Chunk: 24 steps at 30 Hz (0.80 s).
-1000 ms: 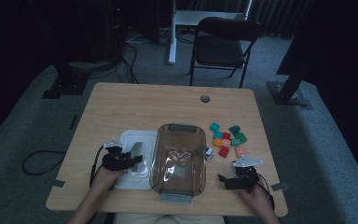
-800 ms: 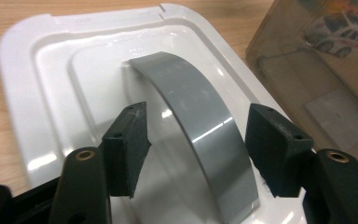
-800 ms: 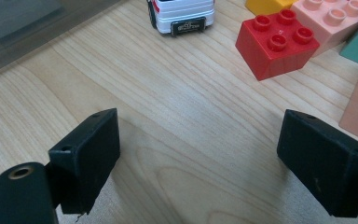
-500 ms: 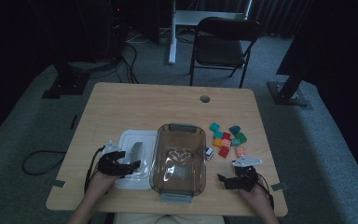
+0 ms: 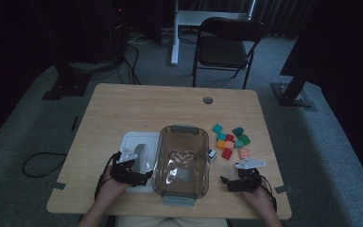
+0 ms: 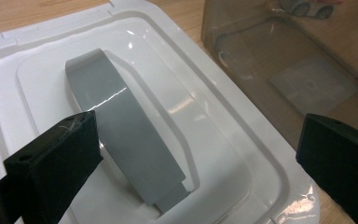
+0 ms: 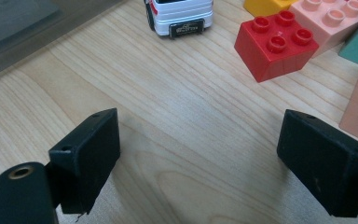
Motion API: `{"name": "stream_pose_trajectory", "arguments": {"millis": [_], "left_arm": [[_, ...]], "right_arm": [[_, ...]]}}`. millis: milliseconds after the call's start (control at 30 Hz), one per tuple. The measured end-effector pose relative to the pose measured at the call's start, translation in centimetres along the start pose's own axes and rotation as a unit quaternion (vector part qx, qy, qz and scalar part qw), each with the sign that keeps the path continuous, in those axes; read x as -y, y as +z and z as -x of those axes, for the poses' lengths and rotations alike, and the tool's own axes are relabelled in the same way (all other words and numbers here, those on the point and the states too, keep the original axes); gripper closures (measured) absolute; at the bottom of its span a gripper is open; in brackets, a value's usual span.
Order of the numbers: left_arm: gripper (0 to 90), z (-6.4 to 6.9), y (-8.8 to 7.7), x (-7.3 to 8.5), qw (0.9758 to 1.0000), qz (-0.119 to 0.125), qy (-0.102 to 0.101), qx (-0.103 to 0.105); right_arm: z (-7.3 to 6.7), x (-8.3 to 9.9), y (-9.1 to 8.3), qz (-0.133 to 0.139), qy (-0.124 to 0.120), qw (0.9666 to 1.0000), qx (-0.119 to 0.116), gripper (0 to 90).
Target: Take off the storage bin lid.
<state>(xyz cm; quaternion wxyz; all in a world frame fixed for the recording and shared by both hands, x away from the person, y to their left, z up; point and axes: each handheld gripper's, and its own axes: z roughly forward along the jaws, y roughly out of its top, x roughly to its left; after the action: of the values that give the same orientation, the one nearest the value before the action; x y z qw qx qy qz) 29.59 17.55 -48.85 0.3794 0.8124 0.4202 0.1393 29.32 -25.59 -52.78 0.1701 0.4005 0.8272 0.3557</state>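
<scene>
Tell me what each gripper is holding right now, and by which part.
Nothing is held. The left gripper has just been opening; its jaws stand wide over the white lid, clear of its grey handle. The right gripper is open over bare table.

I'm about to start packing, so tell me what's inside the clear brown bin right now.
The clear brown bin looks empty: through its walls only glare and a pale square patch on its floor show. The bricks and toy car lie outside on the table.

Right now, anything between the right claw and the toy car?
Nothing visible. The right claw stands open over bare table, and the white toy car sits straight ahead. The red brick lies off to one side, the clear bin to the other.
</scene>
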Motion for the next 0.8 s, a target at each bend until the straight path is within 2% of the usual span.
{"name": "stream_pose_trajectory", "arguments": {"millis": [33,200,467,667,800], "left_arm": [[0.4,0.4,-0.1,0.0,1.0000,-0.001,0.003,-0.003],[0.4,1.6,-0.1,0.0,0.9998,-0.008,0.018,0.008],[0.4,2.4,0.2,0.1,0.9995,-0.012,0.025,0.015],[0.5,2.3,-0.2,-0.2,0.9993,-0.004,0.022,0.029],[0.5,1.8,-0.8,-0.4,0.9995,0.000,0.019,0.023]], "right_arm": [[0.0,0.0,0.0,0.002,0.002,1.0000,0.003,14.3],[0.0,0.0,0.0,0.001,0.004,1.0000,0.005,13.4],[0.1,0.0,0.0,-0.001,0.011,0.9999,0.011,13.0],[0.0,0.0,0.0,0.000,0.010,0.9999,0.010,12.9],[0.0,0.1,-0.1,0.000,0.012,0.9999,0.012,12.9]]}}
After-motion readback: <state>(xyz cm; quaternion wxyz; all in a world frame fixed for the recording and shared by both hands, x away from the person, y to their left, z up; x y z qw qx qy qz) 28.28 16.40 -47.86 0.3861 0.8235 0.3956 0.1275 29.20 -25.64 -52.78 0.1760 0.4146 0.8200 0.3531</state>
